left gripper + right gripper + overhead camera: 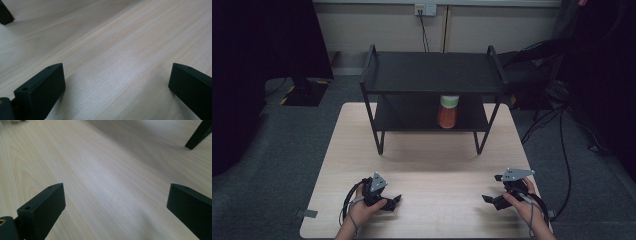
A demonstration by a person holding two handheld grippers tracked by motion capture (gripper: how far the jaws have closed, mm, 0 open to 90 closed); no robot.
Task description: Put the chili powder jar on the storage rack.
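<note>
A black two-tier shelf rack (432, 72) stands at the far half of the light wooden table (427, 165). On its lower shelf sits an orange jar with a pale green lid (447, 112). My left gripper (395, 201) rests low at the table's near left, held by a hand, jaws wide apart with only bare wood between them (117, 82). My right gripper (488, 199) sits at the near right, also held by a hand, jaws wide apart over bare wood (115, 202). Both point toward the table's middle.
One rack foot (198, 135) shows at the upper right of the right gripper view, another rack foot (5, 15) at the upper left of the left gripper view. Cables (562, 145) run over the grey floor right of the table. A dark screen (272, 40) stands far left.
</note>
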